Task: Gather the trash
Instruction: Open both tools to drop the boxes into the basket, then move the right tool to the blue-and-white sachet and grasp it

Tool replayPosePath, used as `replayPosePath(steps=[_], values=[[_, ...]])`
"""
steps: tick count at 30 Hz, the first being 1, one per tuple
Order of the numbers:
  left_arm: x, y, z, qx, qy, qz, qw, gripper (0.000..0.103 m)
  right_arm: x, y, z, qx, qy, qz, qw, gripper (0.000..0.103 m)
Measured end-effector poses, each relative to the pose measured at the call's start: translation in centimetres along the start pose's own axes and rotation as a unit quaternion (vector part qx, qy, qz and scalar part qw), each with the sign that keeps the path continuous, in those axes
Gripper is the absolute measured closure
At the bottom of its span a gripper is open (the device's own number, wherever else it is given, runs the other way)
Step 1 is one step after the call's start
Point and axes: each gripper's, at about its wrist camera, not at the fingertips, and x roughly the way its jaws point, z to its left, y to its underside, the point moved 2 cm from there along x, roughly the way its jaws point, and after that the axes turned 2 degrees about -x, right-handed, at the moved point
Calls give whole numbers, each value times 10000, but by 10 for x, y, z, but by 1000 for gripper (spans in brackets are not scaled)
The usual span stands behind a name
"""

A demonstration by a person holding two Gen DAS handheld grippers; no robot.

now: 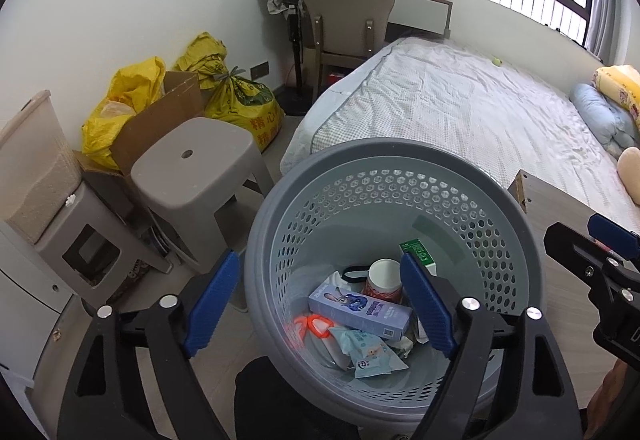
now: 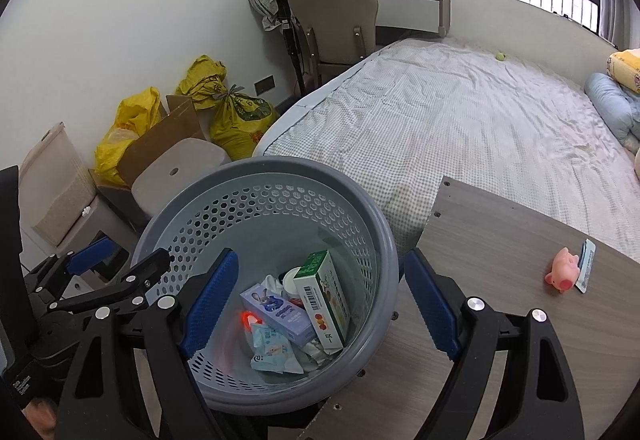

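Observation:
A grey perforated basket [image 1: 384, 160] stands below both grippers, beside the wooden table [image 2: 500, 320]. Inside lie a purple box with a cartoon rabbit [image 1: 360, 310], a paper cup [image 1: 384, 278], a green and white box [image 2: 322, 294], a blue wipes packet [image 1: 374, 358] and an orange piece [image 1: 314, 324]. My left gripper [image 1: 318, 258] hangs open over the basket, with nothing between its blue pads; the right wrist view shows it at the basket's left rim [image 2: 120, 256]. My right gripper [image 2: 320, 256] is open too, straddling the basket's right rim and the table edge, holding nothing.
A pink pig toy [image 2: 562, 270] and a small card [image 2: 586, 266] lie on the table. A grey stool [image 1: 192, 168], a cardboard box [image 1: 160, 124] and yellow bags [image 1: 240, 100] stand left of the basket. Behind is a bed [image 1: 460, 108], with a chair [image 1: 344, 8] at the wall.

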Motion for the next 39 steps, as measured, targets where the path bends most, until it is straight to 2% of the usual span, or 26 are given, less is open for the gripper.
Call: replayPosePath(steps=[6, 14, 19, 28, 34, 39], values=[[-11, -1, 1, -1, -47, -133, 9999, 9, -8, 1, -1, -54, 248, -106, 9996, 22], [-23, -1, -11, 101, -77, -204, 9997, 7, -23, 5, -13, 18, 399, -212, 9990, 22], [-29, 1, -27, 214, 42, -241, 9995, 7, -32, 13, -32, 183, 533, -227, 9982, 22], [-32, 9, -82, 509, 445, -181, 9975, 7, -49, 45, -108, 798, 1102, -103, 9906, 22], [-30, 13, -128, 743, 795, -133, 9940, 7, -55, 66, -167, 1261, 1649, 47, 9782, 22], [-24, 16, -164, 975, 989, -74, 9903, 7, -51, 69, -213, 1566, 2007, 117, 9670, 22]])
